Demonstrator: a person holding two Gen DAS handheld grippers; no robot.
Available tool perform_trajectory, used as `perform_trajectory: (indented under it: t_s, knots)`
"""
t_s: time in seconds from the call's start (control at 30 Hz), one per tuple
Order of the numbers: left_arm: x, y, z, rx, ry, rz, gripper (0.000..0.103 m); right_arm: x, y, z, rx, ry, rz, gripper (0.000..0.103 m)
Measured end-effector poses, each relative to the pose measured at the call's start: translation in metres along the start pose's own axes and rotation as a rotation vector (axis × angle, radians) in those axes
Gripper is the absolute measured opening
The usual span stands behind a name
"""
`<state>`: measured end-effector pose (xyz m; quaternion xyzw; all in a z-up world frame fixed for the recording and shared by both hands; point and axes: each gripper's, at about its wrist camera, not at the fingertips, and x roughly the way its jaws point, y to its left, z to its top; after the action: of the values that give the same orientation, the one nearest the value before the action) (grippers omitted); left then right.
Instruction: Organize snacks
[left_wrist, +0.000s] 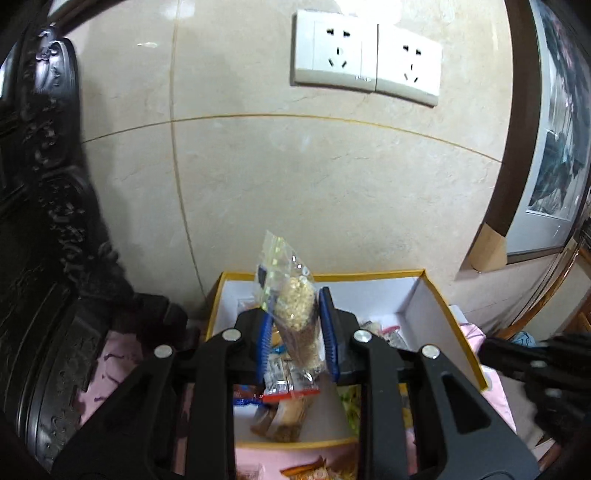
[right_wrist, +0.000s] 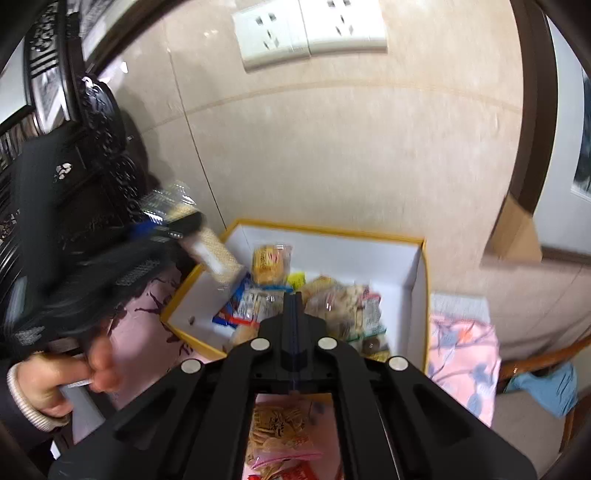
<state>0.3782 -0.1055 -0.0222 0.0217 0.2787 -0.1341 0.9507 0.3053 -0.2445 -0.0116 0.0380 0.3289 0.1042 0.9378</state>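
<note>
Left wrist view: the left gripper (left_wrist: 297, 328) is closed on a clear snack bag (left_wrist: 295, 306) of pale crumbly pieces, the blue pads (left_wrist: 328, 325) pressing its sides. The bag stands nearly upright, long axis running up the frame, top tilted slightly toward upper left. Directly below and beyond it, at lower centre, lies the yellow-rimmed white box (left_wrist: 439, 310), already holding several wrapped snacks (left_wrist: 284, 380). The placing move appears to turn on this relation: bag over the open box, so a straight descent should land it inside.

Right wrist view: the right gripper (right_wrist: 293, 306) has its fingers pressed fully together with nothing between them, pointing at the packets (right_wrist: 343, 302) in the box (right_wrist: 424, 295) at centre frame. The left gripper (right_wrist: 173, 225) with its bag (right_wrist: 214, 254) appears blurred at centre left, over the box's left edge. A hand (right_wrist: 74, 373) is at lower left.
</note>
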Motion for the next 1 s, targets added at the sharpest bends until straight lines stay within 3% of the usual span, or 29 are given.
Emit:
perform_trajectory:
  t_s: [0.17,0.3,0.33,0.37,0.43,0.53,0.63,0.87,0.9,0.97,1.0]
  knots:
    - [0.008,0.002,-0.008,-0.017,0.019,-0.008,0.024,-0.003,-0.006,-0.023,0.031,0.033,0.033,0.0]
    - [0.0,0.003,-0.015,-0.015,0.016,-0.005,0.024,0.018,0.004,-0.088,0.083,0.171,0.114,0.004]
    - [-0.002,0.003,-0.015,-0.016,0.015,-0.007,0.024,0.025,0.005,-0.103,0.101,0.205,0.132,0.017]
    - [-0.006,0.003,-0.016,-0.015,0.013,-0.009,0.024,0.032,0.007,-0.119,0.118,0.244,0.144,0.037]
    - [-0.011,0.004,-0.018,-0.017,0.009,-0.007,0.024,0.035,0.014,-0.136,0.096,0.257,0.14,0.056]
    - [-0.018,0.007,-0.02,-0.031,0.006,-0.01,0.024,0.037,0.026,-0.152,0.004,0.262,0.142,0.057]
    - [-0.021,0.01,-0.022,-0.052,0.01,-0.013,0.024,0.052,0.034,-0.161,-0.09,0.307,0.091,0.057]
    - [-0.024,0.014,-0.028,-0.072,0.019,-0.006,0.024,0.095,0.028,-0.166,-0.166,0.368,0.019,0.056]
    - [-0.025,0.015,-0.031,-0.071,0.023,-0.002,0.024,0.099,0.025,-0.167,-0.15,0.368,0.029,0.054]
    - [-0.025,0.016,-0.034,-0.07,0.028,0.002,0.024,0.097,0.021,-0.167,-0.124,0.369,0.055,0.032]
    - [-0.025,0.017,-0.036,-0.072,0.031,0.003,0.024,0.096,0.021,-0.167,-0.126,0.373,0.057,0.031]
